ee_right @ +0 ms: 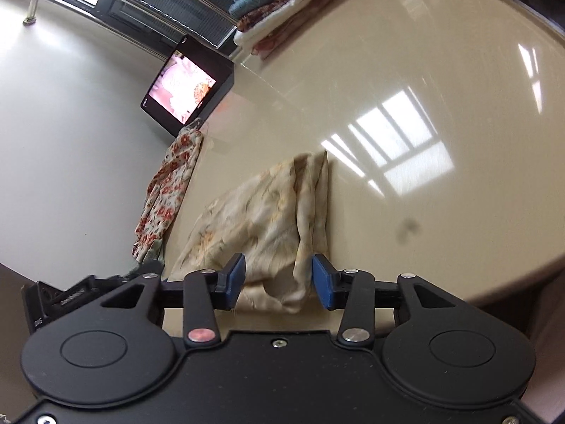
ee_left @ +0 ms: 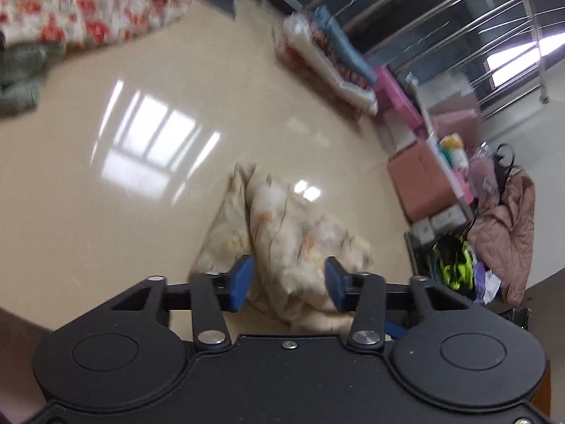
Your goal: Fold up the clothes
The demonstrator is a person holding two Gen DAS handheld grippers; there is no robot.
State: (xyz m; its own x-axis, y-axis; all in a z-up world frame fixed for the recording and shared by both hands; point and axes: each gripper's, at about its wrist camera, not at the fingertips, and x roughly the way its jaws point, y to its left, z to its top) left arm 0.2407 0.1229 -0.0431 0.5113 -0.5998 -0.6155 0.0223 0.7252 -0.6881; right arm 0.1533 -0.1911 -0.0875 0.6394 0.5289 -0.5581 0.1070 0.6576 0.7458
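Blue pads of left gripper (ee_left: 289,282), nearest the left wrist cam: jaws part-way apart, bunched cream floral cloth (ee_left: 282,226) filling the gap between them; fabric meets both pads, so reads as gripping the bunch, tho blur leaves firmness of hold unclear

Right gripper (ee_right: 278,282), right wrist cam: jaws also part-way apart, cloth's near folded corner (ee_right: 287,295) sitting between; left pad looks to touch fabric, right pad shows a thin gap – reads as open round the corner, not clamped

Cream floral cloth: lies on glossy beige table (ee_right: 406,70), straight ahead of both jaw pairs. Long axis runs away from grippers, near end at the pads, far end tapering to a narrow tip (ee_right: 310,157) toward table's middle. Folded thick edge on the right in right view

Key relation: both hands at same near end of cloth, neither clearly closer; judgement – next fold wants near end carried fwd along that long axis toward far tip

Others, well apart from cloth:
- red-flowered garment (ee_right: 166,190), hanging over table edge, left in right view
- folded stack of clothes (ee_right: 282,3), far side of table
- tablet w/ lit screen (ee_right: 187,88), beyond table edge
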